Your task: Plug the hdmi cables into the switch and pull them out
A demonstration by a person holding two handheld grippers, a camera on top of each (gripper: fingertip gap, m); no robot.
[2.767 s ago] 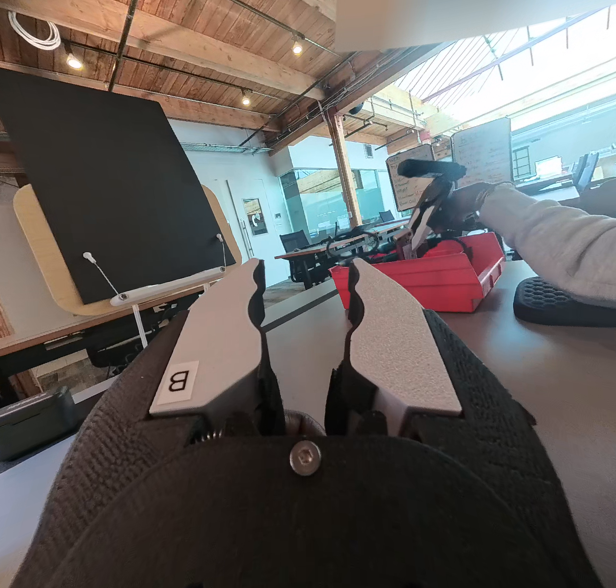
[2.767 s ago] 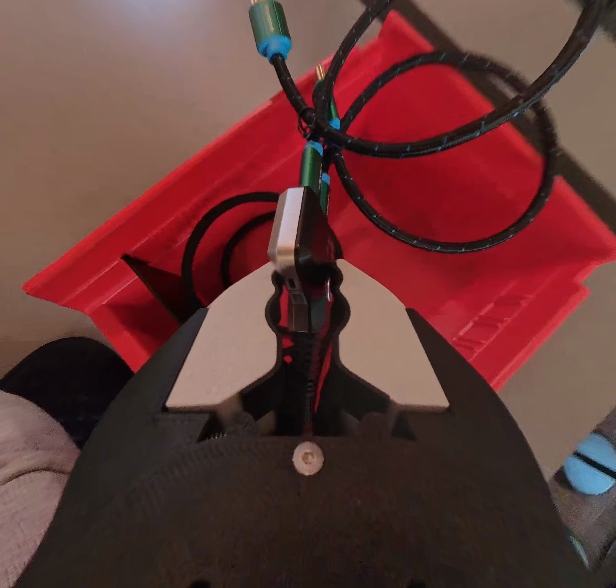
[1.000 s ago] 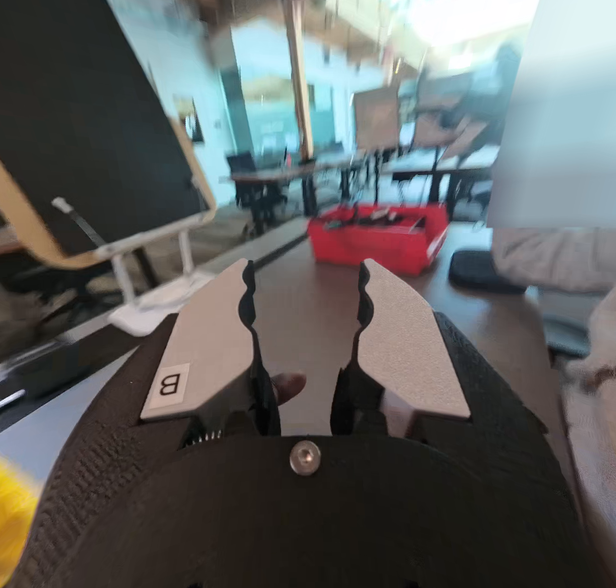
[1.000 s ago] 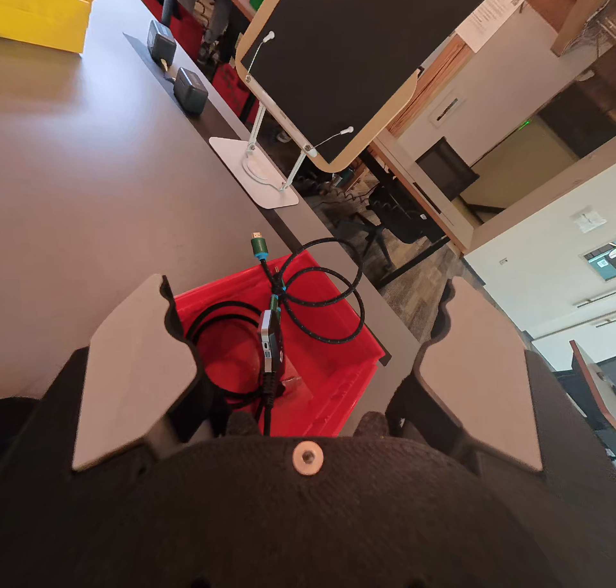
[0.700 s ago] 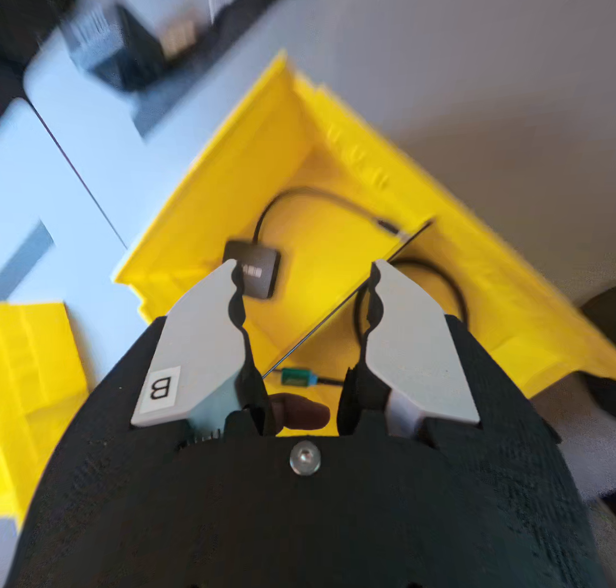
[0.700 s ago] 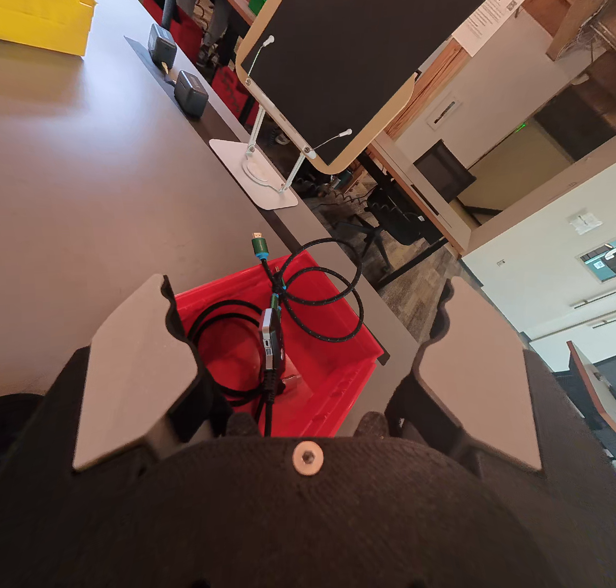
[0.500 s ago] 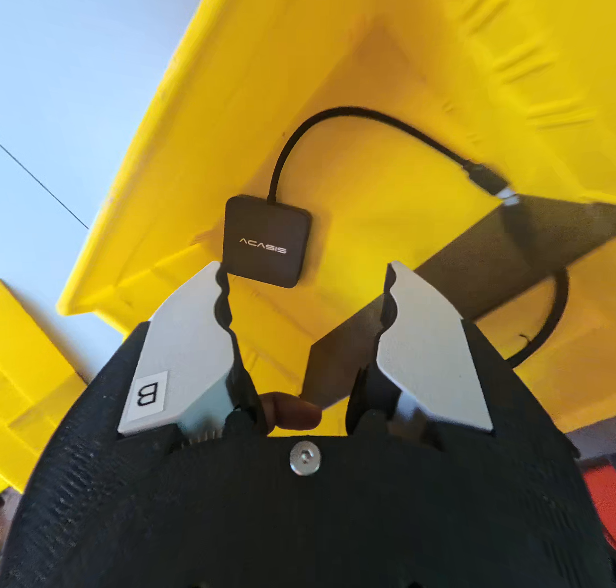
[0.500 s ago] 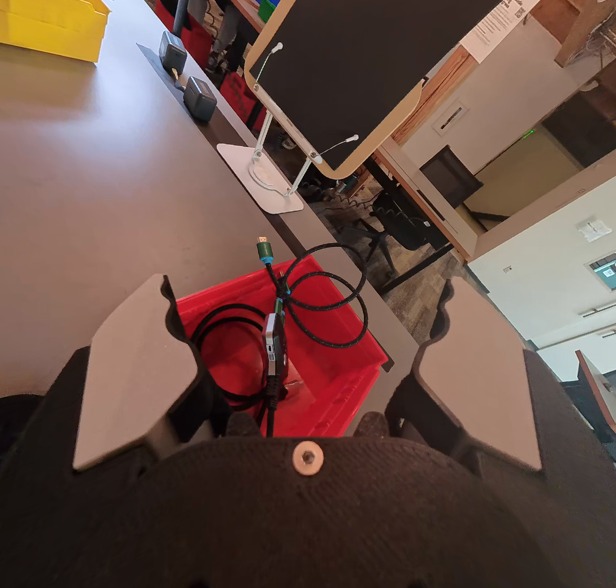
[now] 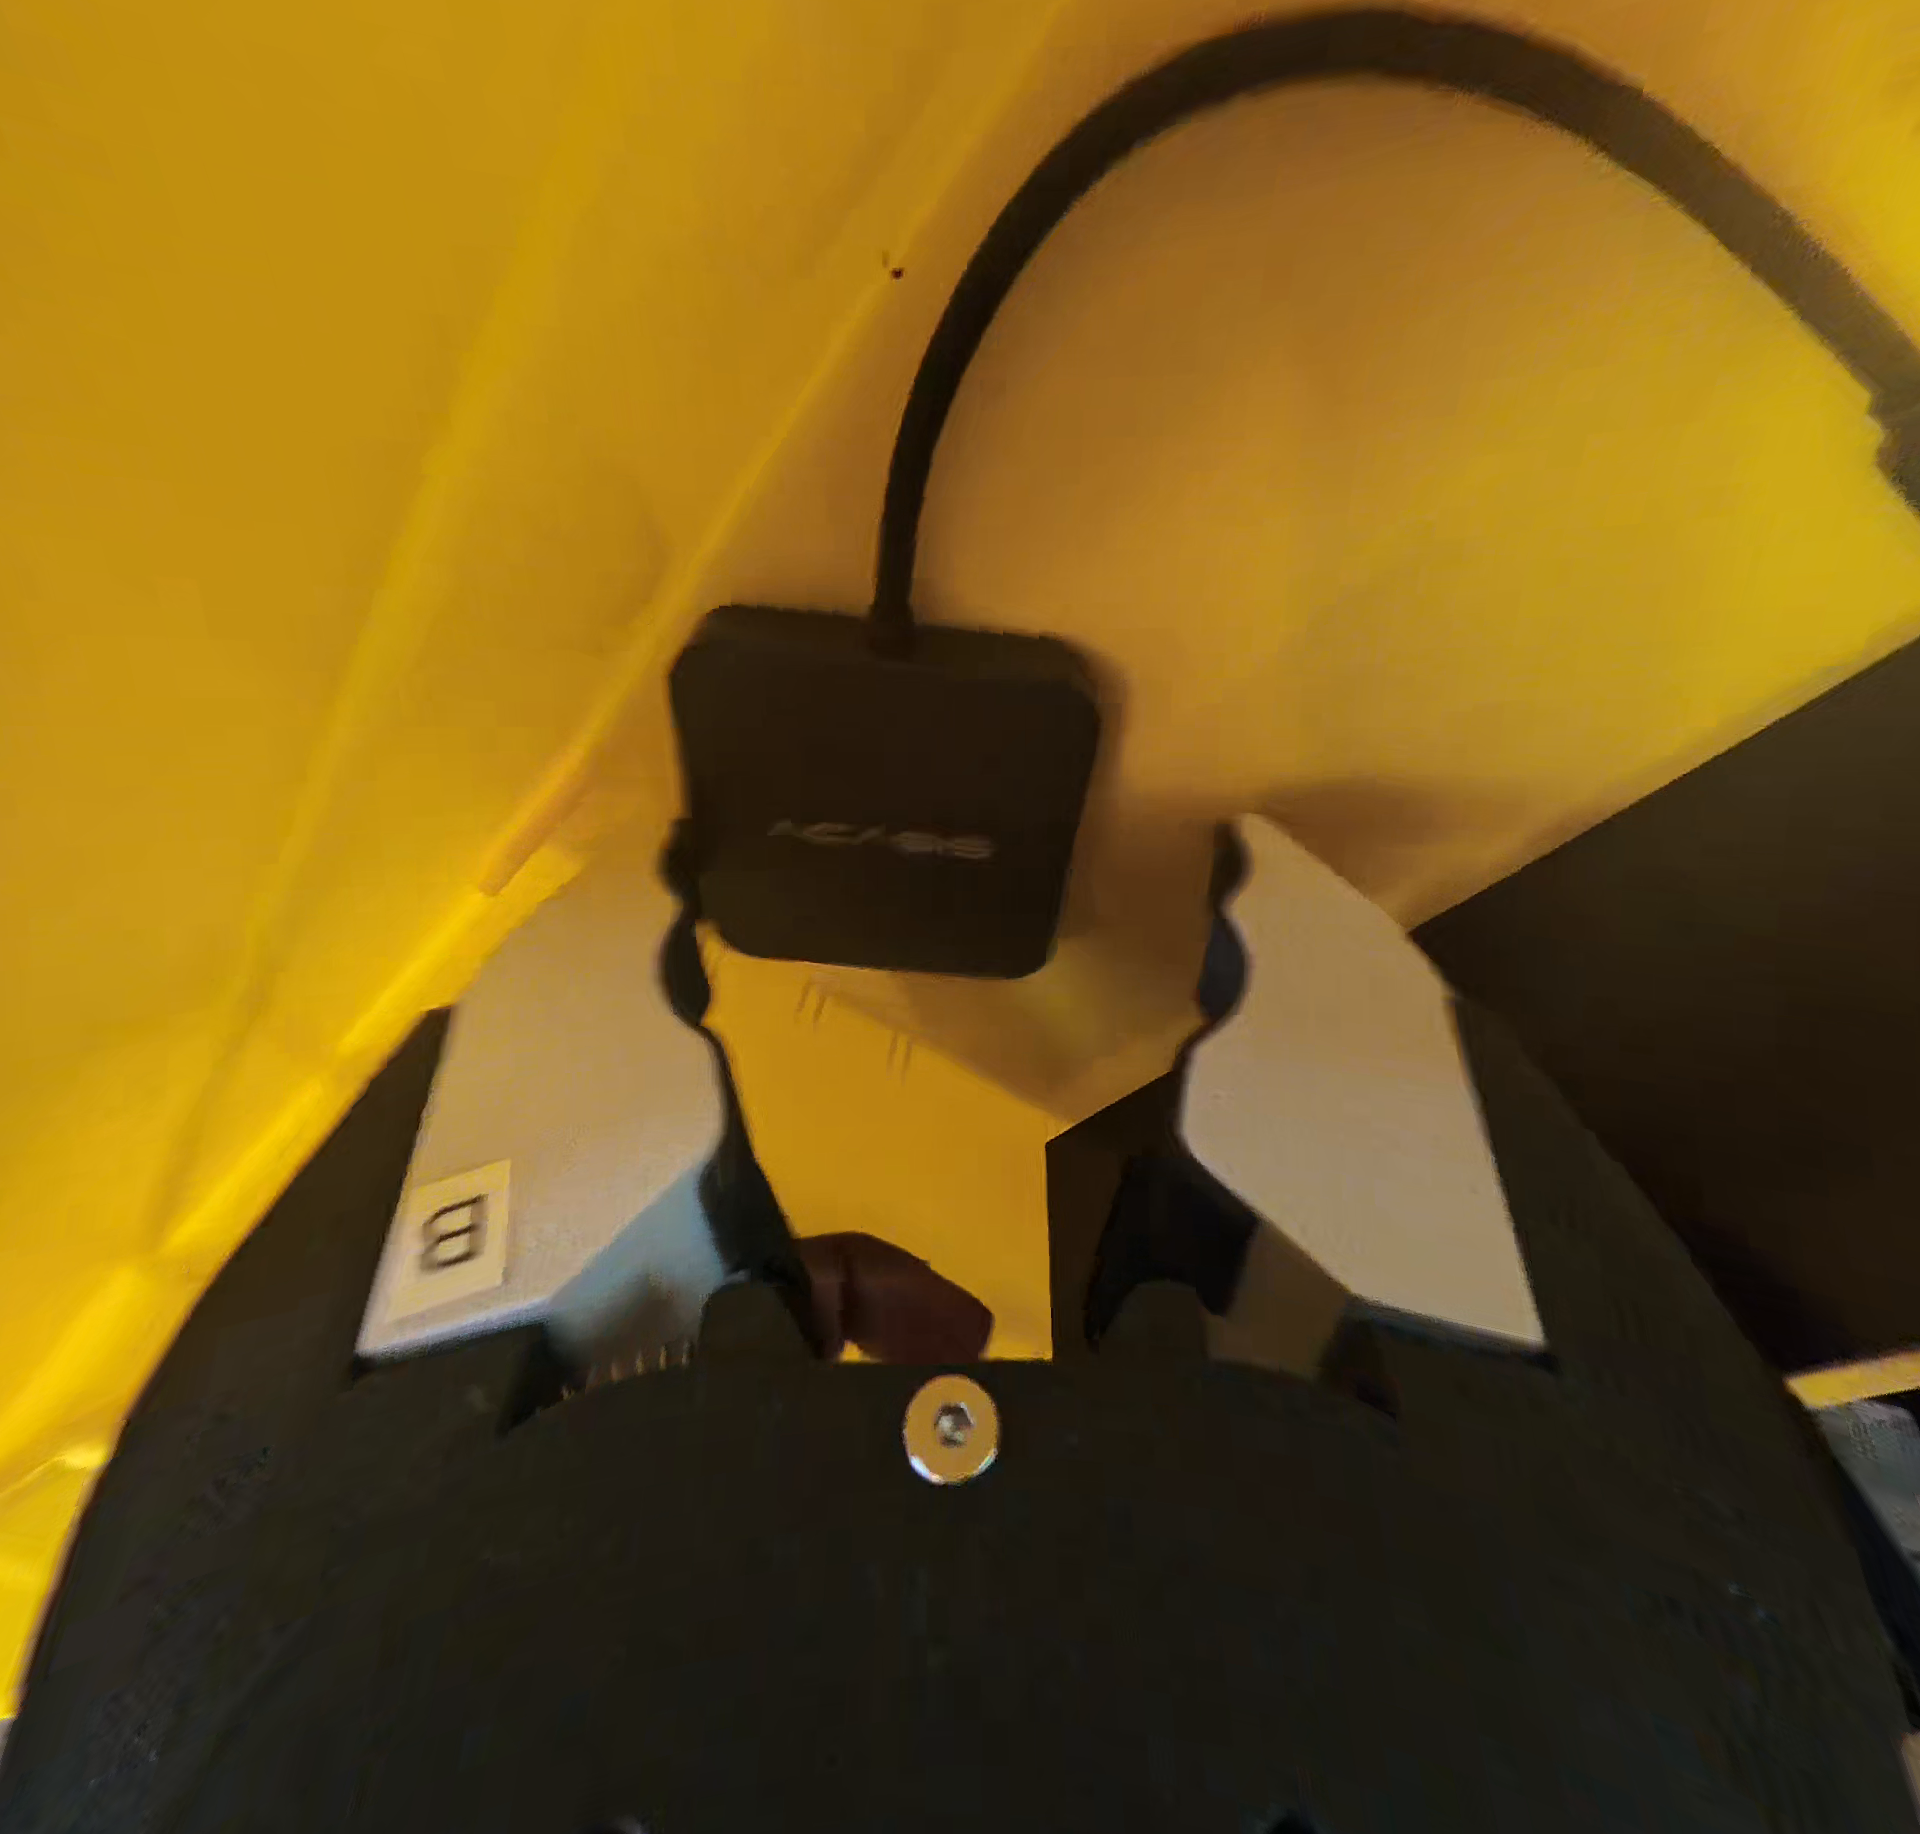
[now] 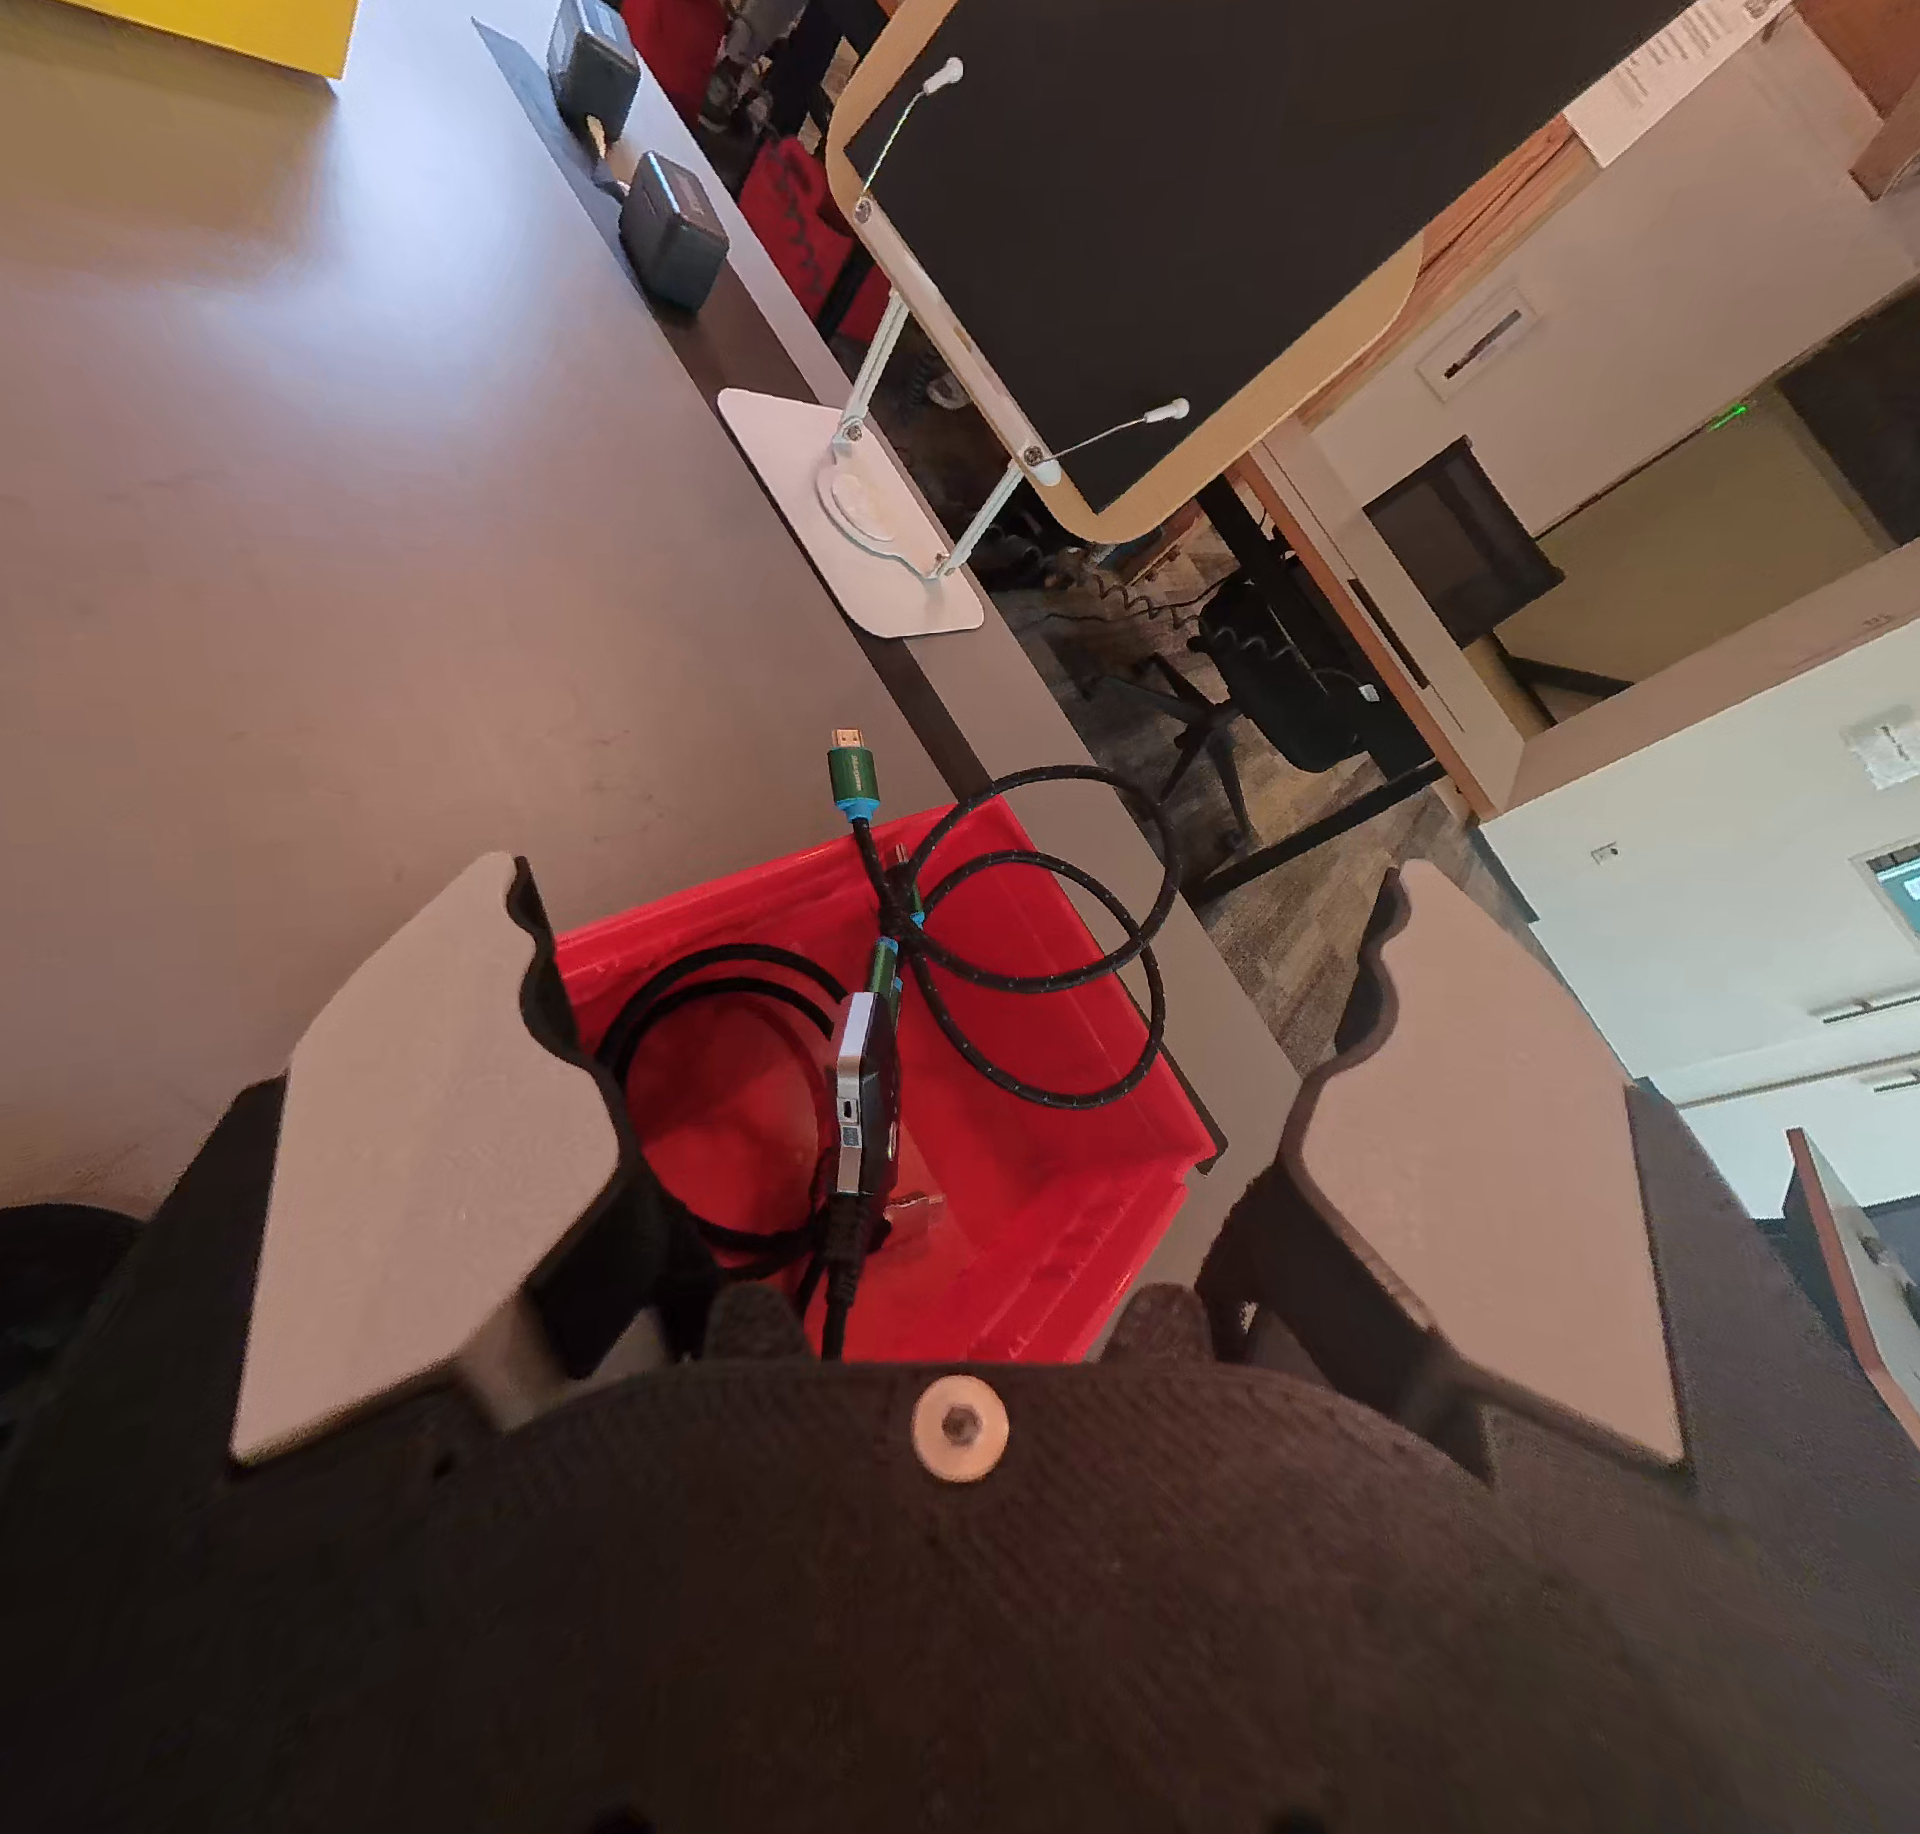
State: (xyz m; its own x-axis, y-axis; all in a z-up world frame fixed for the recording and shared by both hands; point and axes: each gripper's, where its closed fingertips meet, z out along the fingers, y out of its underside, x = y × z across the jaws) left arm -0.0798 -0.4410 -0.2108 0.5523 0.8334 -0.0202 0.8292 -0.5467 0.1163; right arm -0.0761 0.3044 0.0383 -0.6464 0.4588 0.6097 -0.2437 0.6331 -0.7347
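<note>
- Table (image 10: 312, 537): grey-brown top, seen in the right wrist view, running ahead and to the left of the right gripper.
- Black panel (image 10: 1195, 174) with a pale wooden rim: stands on a white stand (image 10: 862, 517) at the table's far edge, well ahead of the right gripper. A white sheet with print is fixed beside its upper right corner; wording not reported.
- Yellow bin (image 9: 416, 330): fills the left wrist view around and ahead of the left gripper. A black divider (image 9: 1662, 953) crosses it to the right of the right finger.
- Red bin (image 10: 1039, 1161): on the table directly ahead of the right gripper, between its two fingers in the view.
- Right gripper (image 10: 945, 953): fingers spread wide, nothing held.
- Left gripper (image 9: 945, 880): fingers parted, nothing clasped between them. A white sticker bearing one black character sits on the left finger.
- Braided black cables (image 10: 1049, 953): looped in and above the red bin. One green plug (image 10: 852, 776) with a blue collar stands clear above the bin's far rim; small print on it is unreadable.
- Silver switch (image 10: 862, 1098): on edge in the red bin, cables joined at both ends, just ahead of the right gripper's base.
- Black square adapter (image 9: 883, 797): lies on the yellow bin's floor, just ahead of the left fingertips, nearer the left finger. It carries a pale brand mark, blurred. Its black lead (image 9: 1143, 174) arcs away ahead and to the right.
- Two dark grey blocks (image 10: 665, 226): far ahead on the table's edge strip, left of the stand.
</note>
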